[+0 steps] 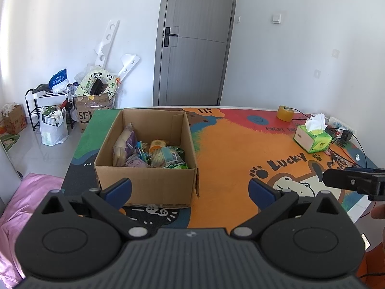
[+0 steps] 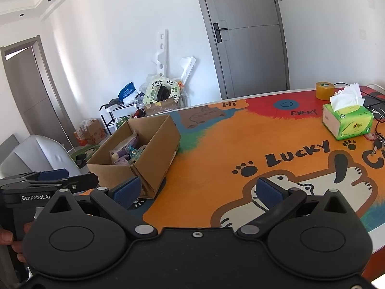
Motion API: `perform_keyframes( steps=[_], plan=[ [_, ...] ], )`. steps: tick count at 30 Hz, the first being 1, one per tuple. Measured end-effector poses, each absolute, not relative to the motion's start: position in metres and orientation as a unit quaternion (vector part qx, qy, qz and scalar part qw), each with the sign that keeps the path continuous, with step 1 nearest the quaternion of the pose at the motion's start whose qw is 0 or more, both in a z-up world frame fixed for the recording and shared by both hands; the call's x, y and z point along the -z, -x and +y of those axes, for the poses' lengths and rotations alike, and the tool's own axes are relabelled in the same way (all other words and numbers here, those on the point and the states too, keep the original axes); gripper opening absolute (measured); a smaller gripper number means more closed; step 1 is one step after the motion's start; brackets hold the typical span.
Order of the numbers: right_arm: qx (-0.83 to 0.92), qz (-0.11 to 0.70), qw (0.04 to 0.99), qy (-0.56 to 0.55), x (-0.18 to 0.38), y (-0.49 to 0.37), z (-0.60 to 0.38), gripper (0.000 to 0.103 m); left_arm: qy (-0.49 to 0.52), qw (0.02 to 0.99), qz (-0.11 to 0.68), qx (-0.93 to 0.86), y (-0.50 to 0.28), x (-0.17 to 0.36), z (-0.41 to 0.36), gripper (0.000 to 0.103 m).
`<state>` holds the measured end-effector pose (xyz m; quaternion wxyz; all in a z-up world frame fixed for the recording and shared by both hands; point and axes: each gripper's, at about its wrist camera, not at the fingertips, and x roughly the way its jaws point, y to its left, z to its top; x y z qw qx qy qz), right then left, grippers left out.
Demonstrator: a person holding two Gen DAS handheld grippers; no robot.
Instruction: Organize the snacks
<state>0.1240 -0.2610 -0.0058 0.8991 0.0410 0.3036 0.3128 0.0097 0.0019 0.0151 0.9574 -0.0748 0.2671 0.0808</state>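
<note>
Now snacks [image 1: 154, 154] in cardboard box [image 1: 146, 183], apparently all packets, left gripper [image 1: 190, 190] and right gripper [image 2: 197, 191] both wide, empty

One cardboard box [image 1: 146, 168] of several snacks [image 1: 154, 154], one tissue box [image 1: 312, 139], one tape roll [image 1: 285, 113], two tools

Two black hand-held grippers, each with round-hubbed linkage arms, silver pivot screws and blue pads on the fingertips. Left gripper [image 1: 190, 189] with a ribbed grey top plate and one small centre screw; right gripper [image 2: 198, 190] with a smooth black plate. White "GenRobot.AI" lettering on the left unit's side
</note>
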Motion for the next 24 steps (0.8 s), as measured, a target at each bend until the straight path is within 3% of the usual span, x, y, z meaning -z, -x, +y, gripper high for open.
perform_keyframes(
  steps=[24],
  plan=[
    [-0.306, 0.302, 0.902, -0.038, 0.0046, -0.1220, -0.2610, 0.103, 0.084, 0.958, 0.260, -0.082, -0.0066, -0.0166, 0.0046, 0.103]
  ],
)
